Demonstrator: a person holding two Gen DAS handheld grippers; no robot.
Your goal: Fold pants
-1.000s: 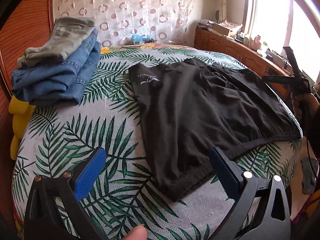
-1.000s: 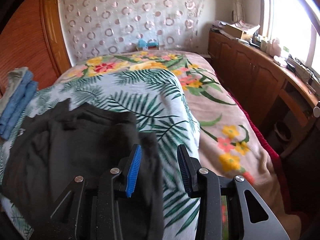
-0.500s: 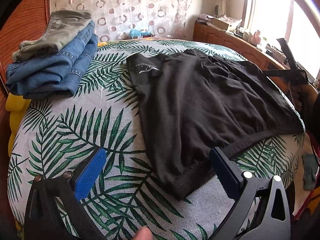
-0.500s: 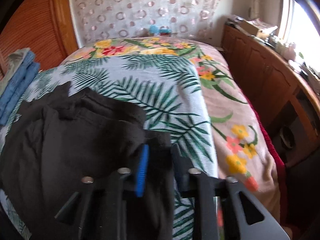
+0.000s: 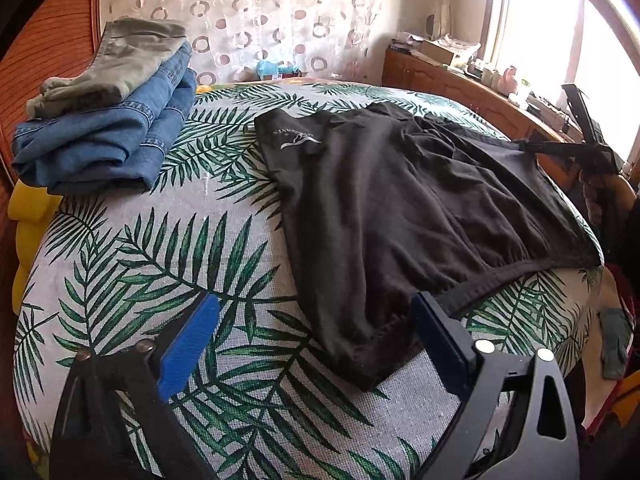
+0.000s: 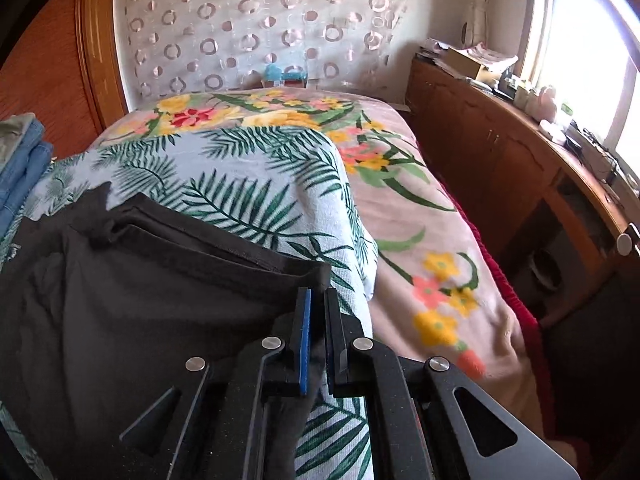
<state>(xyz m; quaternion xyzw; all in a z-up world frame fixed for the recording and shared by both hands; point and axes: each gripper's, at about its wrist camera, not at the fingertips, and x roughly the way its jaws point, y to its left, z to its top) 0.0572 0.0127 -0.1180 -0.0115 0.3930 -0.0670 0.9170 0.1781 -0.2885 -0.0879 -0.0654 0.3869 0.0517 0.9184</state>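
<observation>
**Fold just beginning: one corner gripped, the other still free**

The black pants [image 5: 400, 208] lie spread flat on the palm-print bedspread [image 5: 168, 256], roughly in the middle of the bed, already doubled leg on leg as far as the views show. A stack of folded jeans [image 5: 112, 136] at the far left suggests other pieces are done; this pair is not.

The right gripper [image 6: 318, 300] has its jaws pressed nearly together, pinching the pants' right corner, and the cloth there is raised a little off the bed. Its jaws have eased open very slightly just now with the fabric held between them.

The left gripper [image 5: 316, 340] hovers over the near corner with jaws spread wide, having just narrowed slightly; the corner lies between the pads, but they are not touching it.

Left to do, by this reading: close the left gripper on its corner, carry both corners across to fold the pants over, then smooth and stack.
</observation>
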